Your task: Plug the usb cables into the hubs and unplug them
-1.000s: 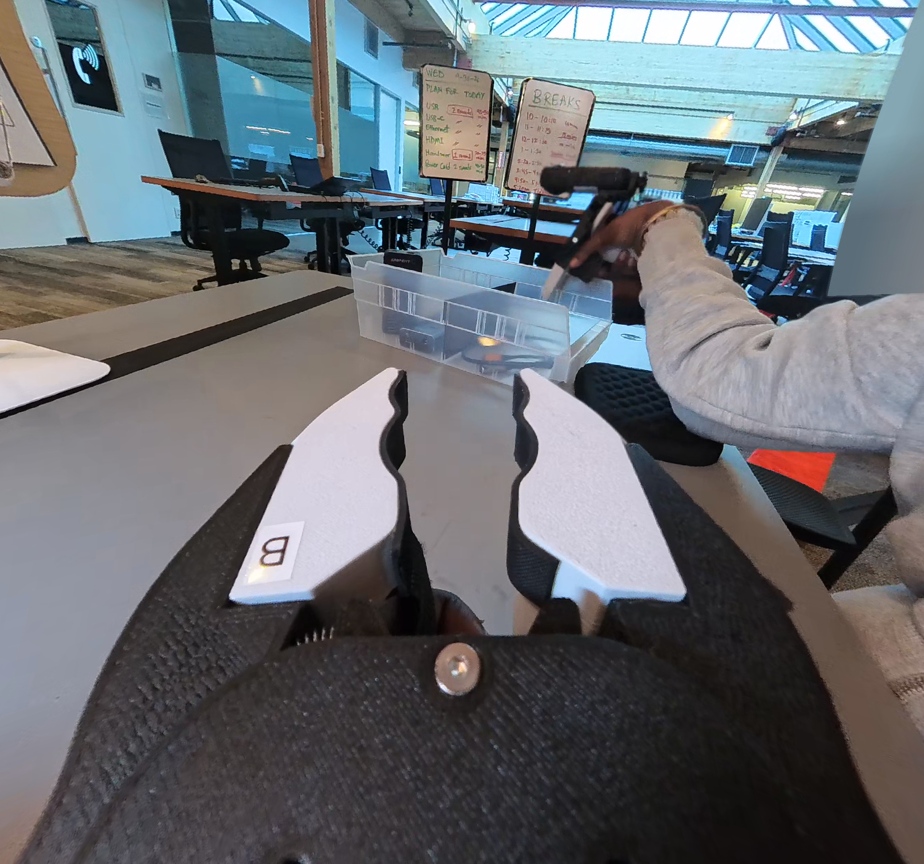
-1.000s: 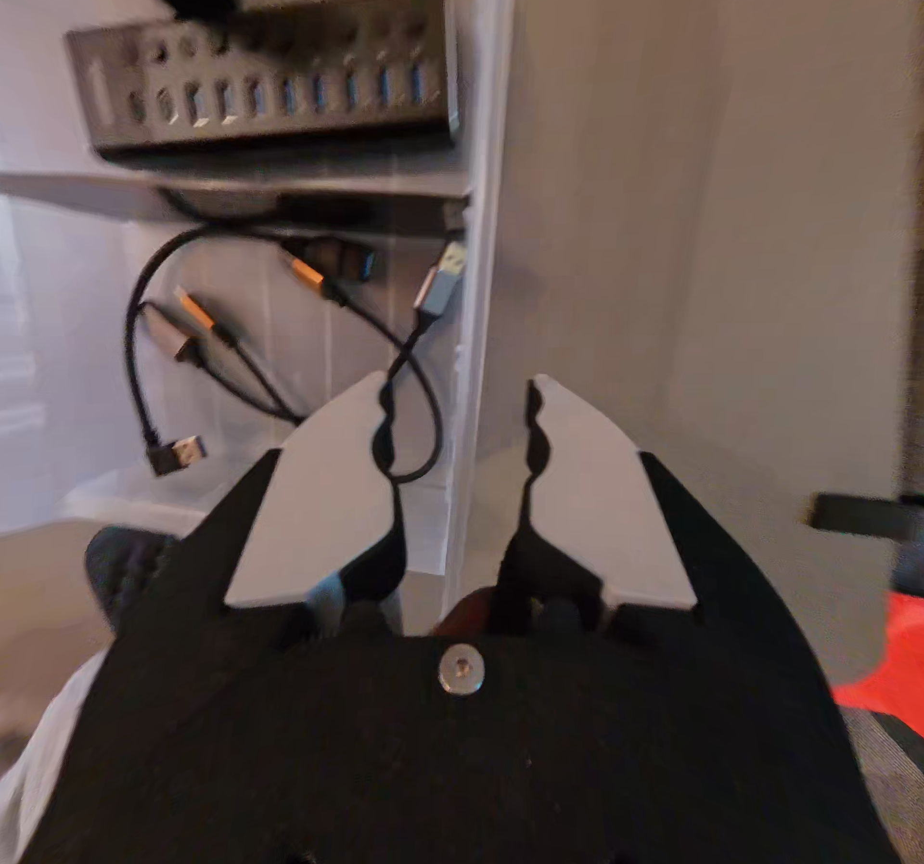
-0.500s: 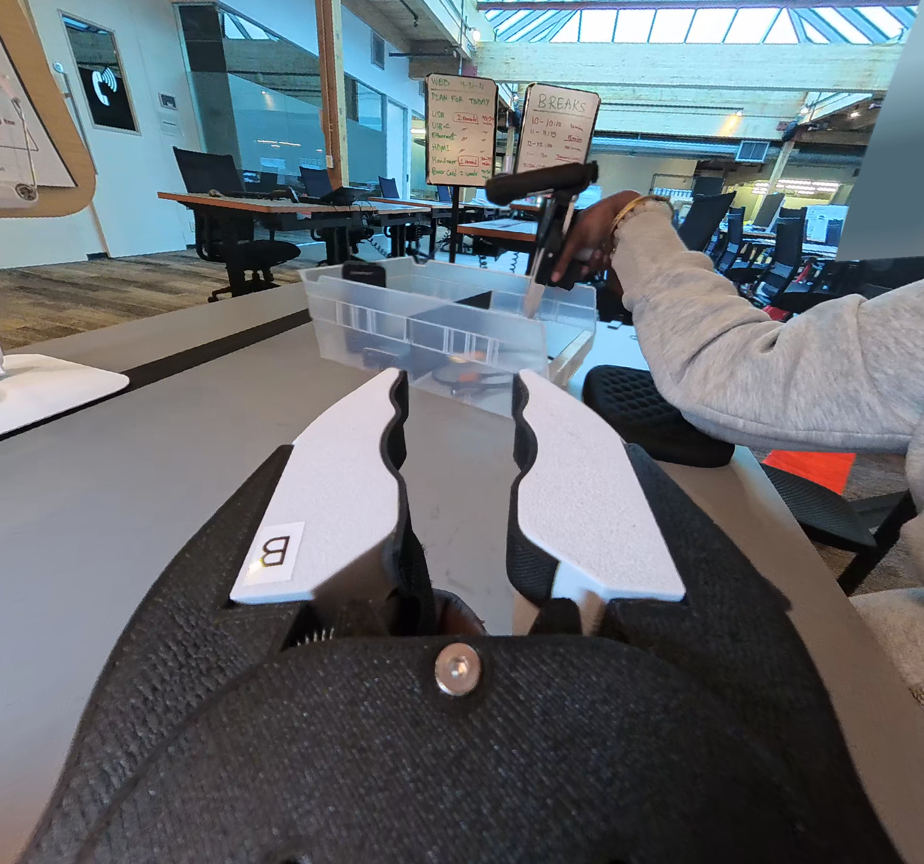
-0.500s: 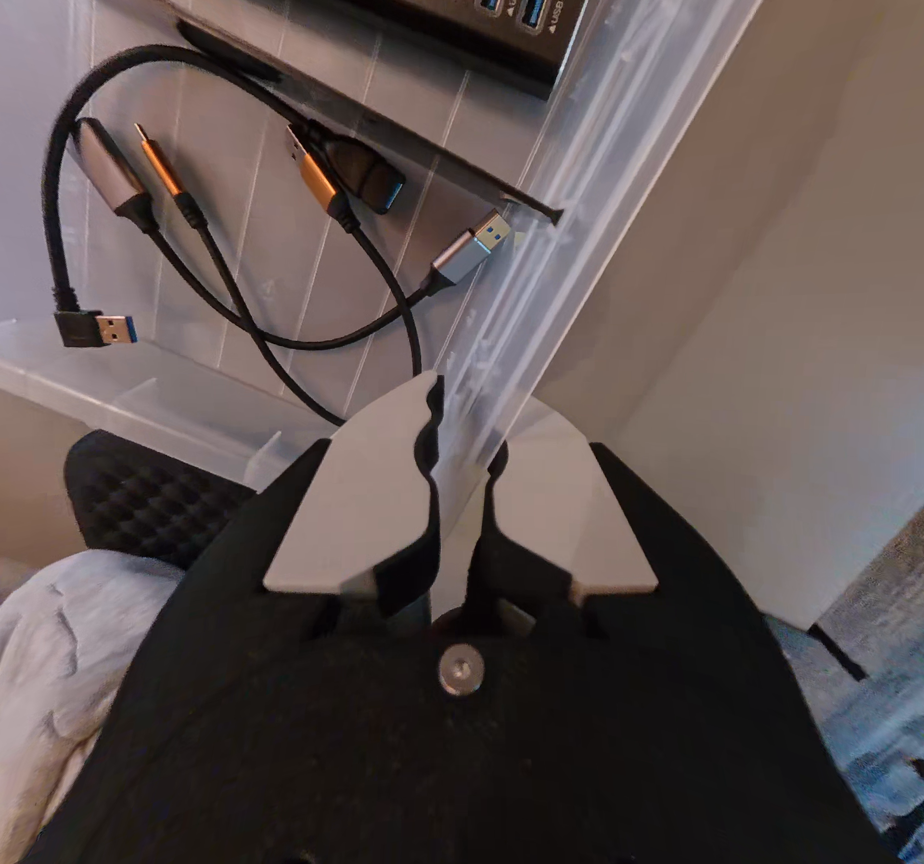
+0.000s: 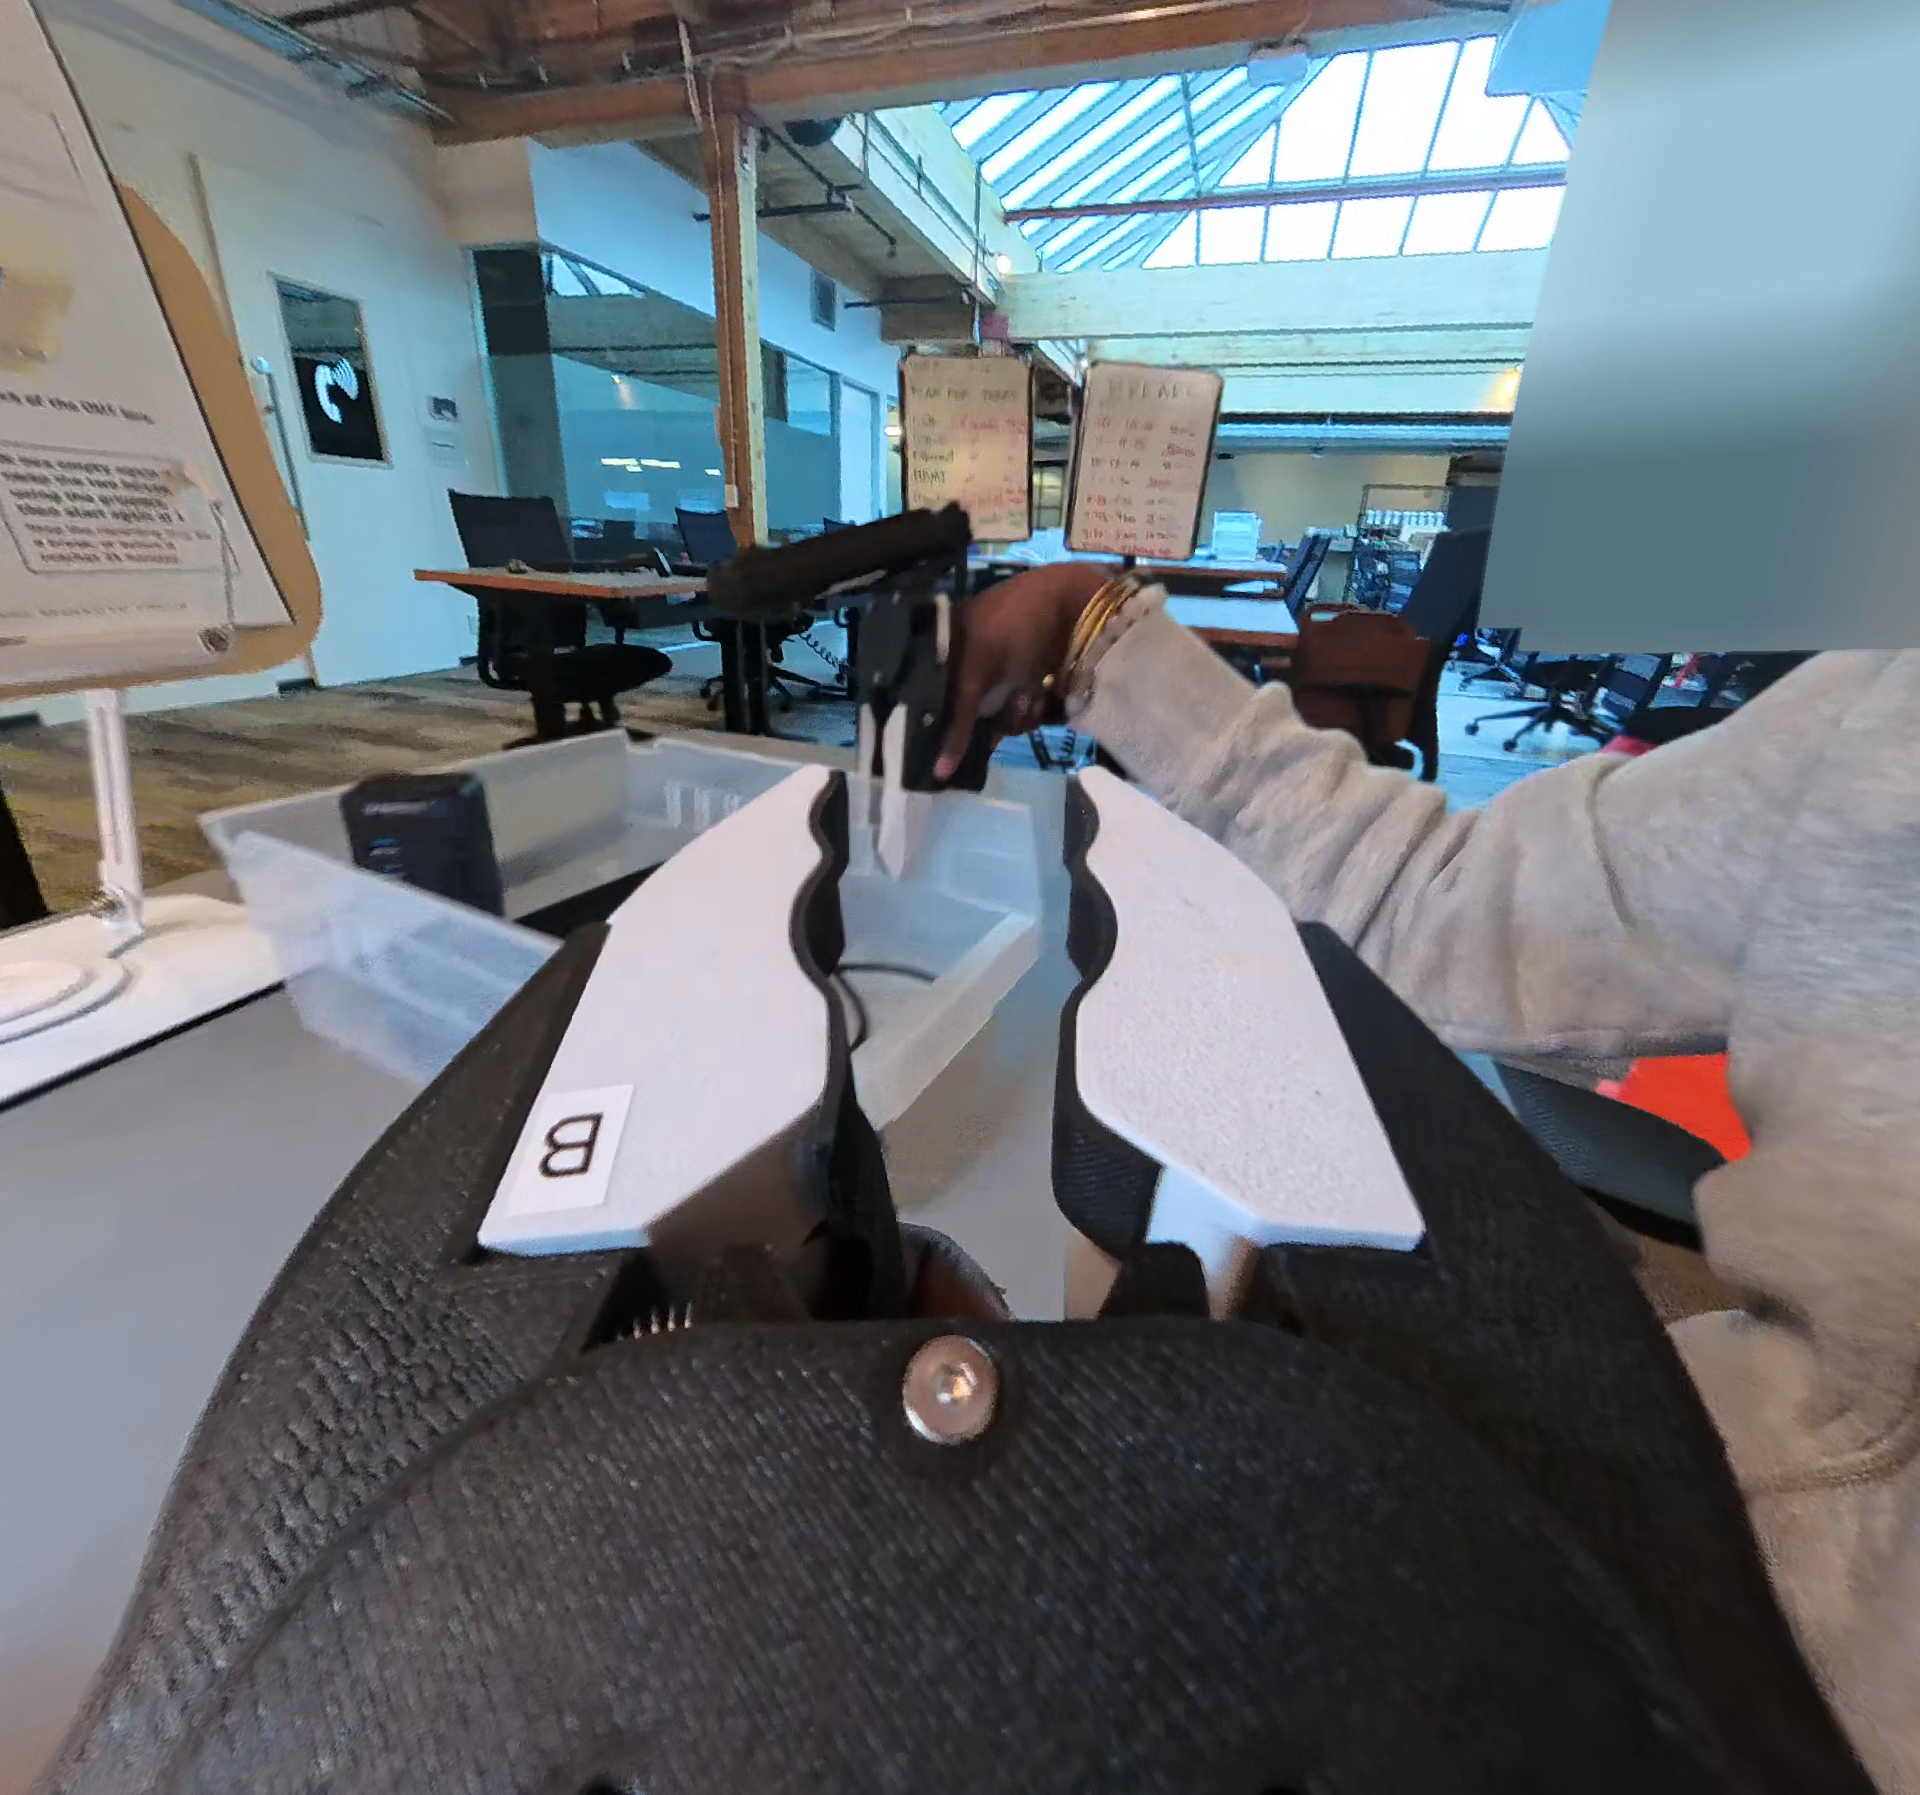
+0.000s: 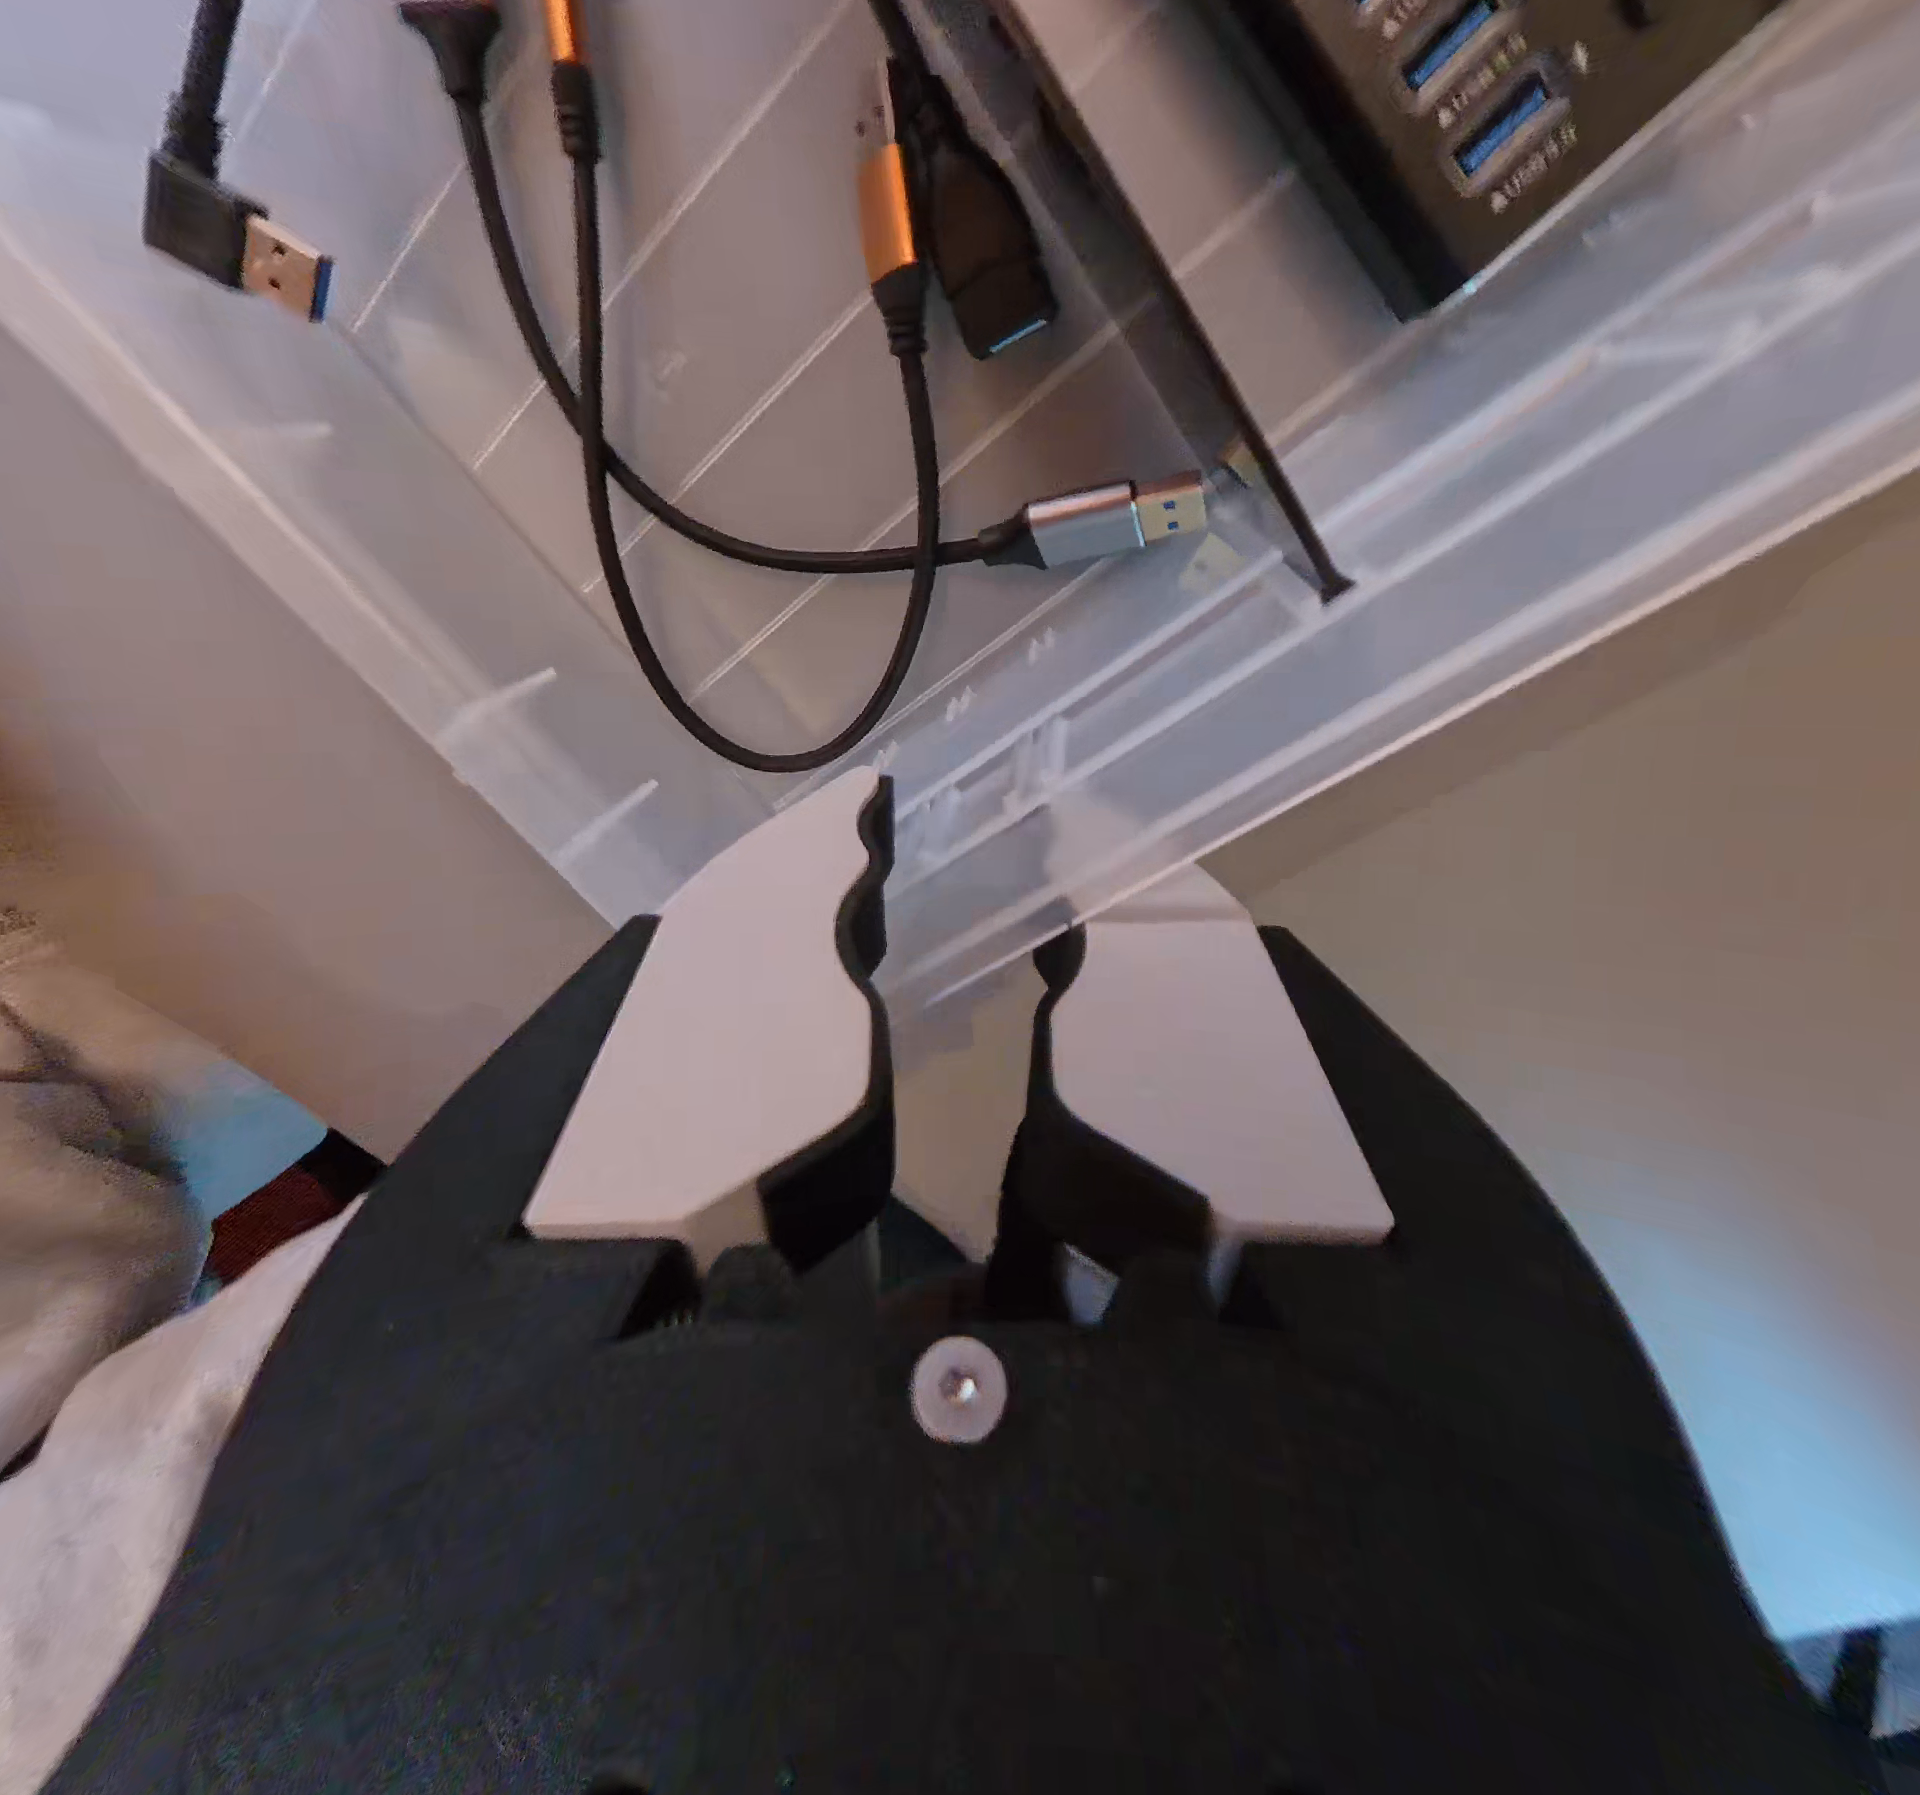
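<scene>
A clear plastic bin [image 5: 364,945] sits on the grey table [image 5: 156,1205]. In the right wrist view, it holds a dark USB hub [image 6: 1507,31] with blue ports and several loose black cables. These include a silver USB plug [image 6: 1122,524], an orange-sleeved plug [image 6: 888,207] and a right-angle plug [image 6: 239,239]. My right gripper [image 6: 961,872] is shut on the bin's wall [image 6: 1455,602], with one finger inside and one outside. It also shows in the left wrist view [image 5: 885,841]. My left gripper [image 5: 951,810] is open and empty, just short of the bin. A black hub [image 5: 416,831] stands in the bin.
A paper sign on a white stand [image 5: 62,987] is at the table's left. The person's grey sleeve [image 5: 1455,862] reaches across from the right. A black chair [image 5: 1610,1153] stands by the table's right edge. A black divider [image 6: 1143,291] separates the hub from the cables. Across from one pair of fingers to the other is roughly 30 centimetres.
My right gripper went from open above the bin to shut on its wall. The bin has turned and slid closer to my left gripper, which stays open.
</scene>
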Available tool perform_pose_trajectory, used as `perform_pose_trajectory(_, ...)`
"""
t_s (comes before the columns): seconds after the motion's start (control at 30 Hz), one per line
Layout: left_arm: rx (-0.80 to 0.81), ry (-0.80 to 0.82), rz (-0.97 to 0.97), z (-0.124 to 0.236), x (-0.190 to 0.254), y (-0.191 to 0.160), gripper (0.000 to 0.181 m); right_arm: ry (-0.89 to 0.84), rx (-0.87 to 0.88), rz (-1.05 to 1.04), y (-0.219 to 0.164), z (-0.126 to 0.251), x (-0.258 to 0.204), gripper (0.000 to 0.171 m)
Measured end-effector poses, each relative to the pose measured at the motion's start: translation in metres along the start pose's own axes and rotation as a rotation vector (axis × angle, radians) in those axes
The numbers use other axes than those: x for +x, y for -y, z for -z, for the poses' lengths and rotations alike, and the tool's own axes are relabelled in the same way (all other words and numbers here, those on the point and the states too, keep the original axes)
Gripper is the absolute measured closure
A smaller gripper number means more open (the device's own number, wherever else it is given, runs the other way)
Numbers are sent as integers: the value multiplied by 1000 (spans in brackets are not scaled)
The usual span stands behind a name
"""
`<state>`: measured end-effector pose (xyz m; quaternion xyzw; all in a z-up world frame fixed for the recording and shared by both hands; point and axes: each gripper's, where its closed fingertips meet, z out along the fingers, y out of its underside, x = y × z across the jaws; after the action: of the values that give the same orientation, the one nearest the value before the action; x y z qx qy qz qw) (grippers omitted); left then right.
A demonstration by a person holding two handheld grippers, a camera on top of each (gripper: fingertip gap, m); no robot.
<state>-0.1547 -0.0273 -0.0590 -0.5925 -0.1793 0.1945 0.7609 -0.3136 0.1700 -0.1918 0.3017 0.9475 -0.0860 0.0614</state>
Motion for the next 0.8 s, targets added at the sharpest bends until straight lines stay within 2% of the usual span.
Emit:
perform_pose_trajectory(0.2,78,106,-87,56,10,56,141,-15,111,81,68,-13,-42,140)
perform_pose_trajectory(0.33,114,359,-153,105,-23,103,142,14,208,104,104,-20,-71,134)
perform_pose_trajectory(0.47,44,644,-243,164,-63,133,142,51,294,113,131,-25,-95,131)
perform_pose_trajectory(0.57,-133,938,-342,230,-98,131,142,79,335,132,142,-28,-110,130)
perform_pose_trajectory(0.67,-372,1211,-368,307,-127,113,137,117,387,165,154,-31,-126,129)
perform_pose_trajectory(0.8,-472,1312,-206,368,-136,91,130,131,490,197,174,-32,-148,125)
